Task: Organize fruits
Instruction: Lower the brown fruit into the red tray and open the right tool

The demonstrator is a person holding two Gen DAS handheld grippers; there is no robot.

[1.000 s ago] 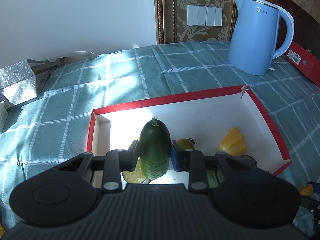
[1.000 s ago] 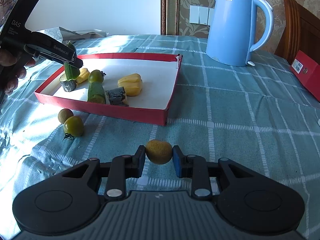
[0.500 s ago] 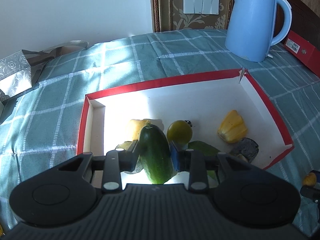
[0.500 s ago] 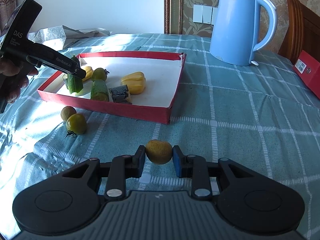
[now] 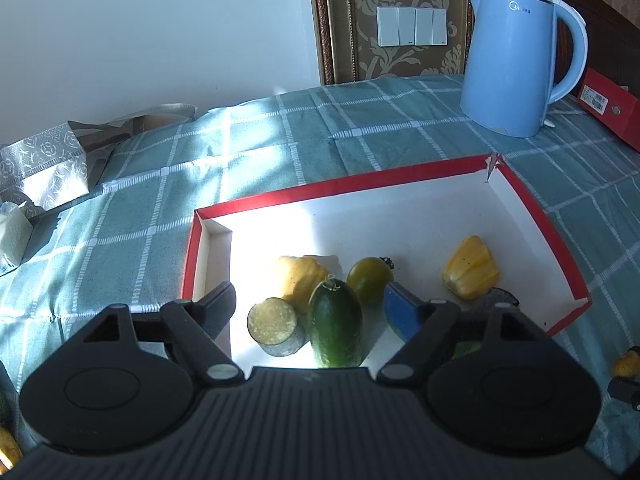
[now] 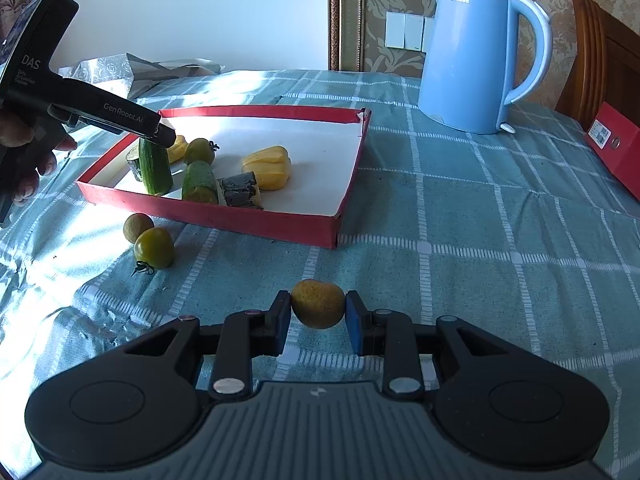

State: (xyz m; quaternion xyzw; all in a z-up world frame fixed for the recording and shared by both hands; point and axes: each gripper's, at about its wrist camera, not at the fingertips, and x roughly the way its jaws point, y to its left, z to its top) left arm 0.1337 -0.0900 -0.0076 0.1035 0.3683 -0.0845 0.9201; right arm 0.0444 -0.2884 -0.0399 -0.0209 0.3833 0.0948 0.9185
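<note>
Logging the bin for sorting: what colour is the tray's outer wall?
Red, with a white inside; the tray shows best in the right wrist view.

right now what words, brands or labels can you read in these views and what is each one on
"Midea" on the blue kettle, near its top.
"DAS" on the left gripper, on its body; the small lines under it are too small to read.
"GenRobot.AI" along that gripper's arm.
White barcode label on the red box: print too small to read.
</note>
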